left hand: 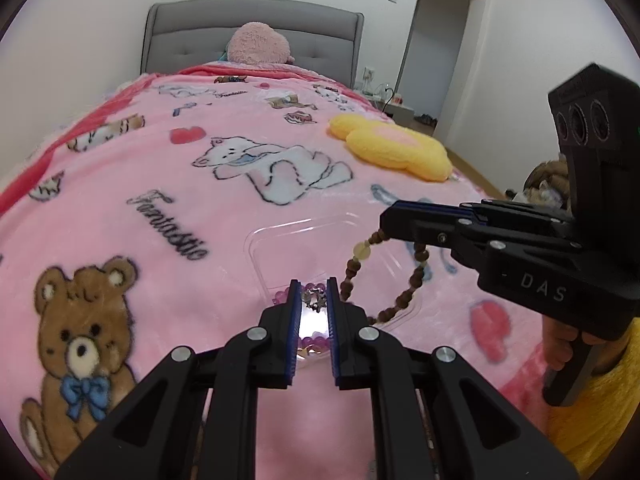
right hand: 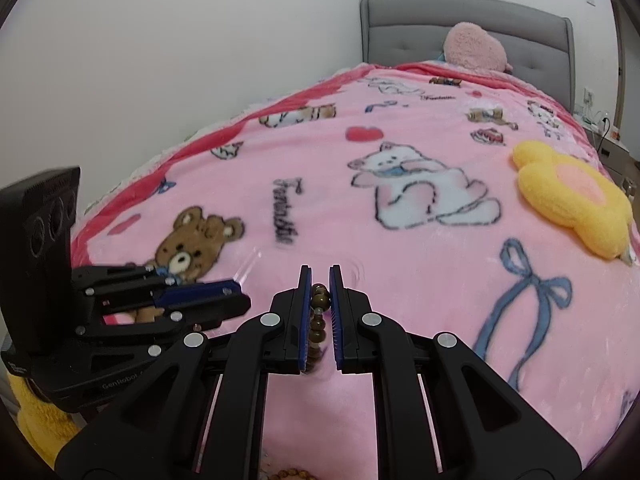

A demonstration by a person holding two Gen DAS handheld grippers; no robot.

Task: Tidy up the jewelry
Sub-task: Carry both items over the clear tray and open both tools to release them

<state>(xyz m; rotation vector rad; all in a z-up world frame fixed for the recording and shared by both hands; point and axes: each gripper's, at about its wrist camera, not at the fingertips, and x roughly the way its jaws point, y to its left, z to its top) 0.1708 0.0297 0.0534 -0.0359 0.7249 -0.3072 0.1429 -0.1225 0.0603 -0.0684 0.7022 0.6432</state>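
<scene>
A clear plastic tray (left hand: 304, 236) lies on the pink blanket. My left gripper (left hand: 314, 296) is shut on a pink bead bracelet (left hand: 316, 340) with a silver charm (left hand: 315, 300), just over the tray's near edge. My right gripper (left hand: 386, 226) comes in from the right, shut on a brown wooden bead bracelet (left hand: 404, 296) that hangs down into the tray. In the right wrist view the brown beads (right hand: 320, 300) sit pinched between my right gripper's (right hand: 320, 280) pads, and my left gripper (right hand: 236, 294) shows at the left.
A yellow flower cushion (left hand: 392, 146) lies on the bed to the right. A pink plush (left hand: 258, 44) rests against the grey headboard (left hand: 320, 44). The bed's right edge drops to the floor near a doorway (left hand: 436, 40).
</scene>
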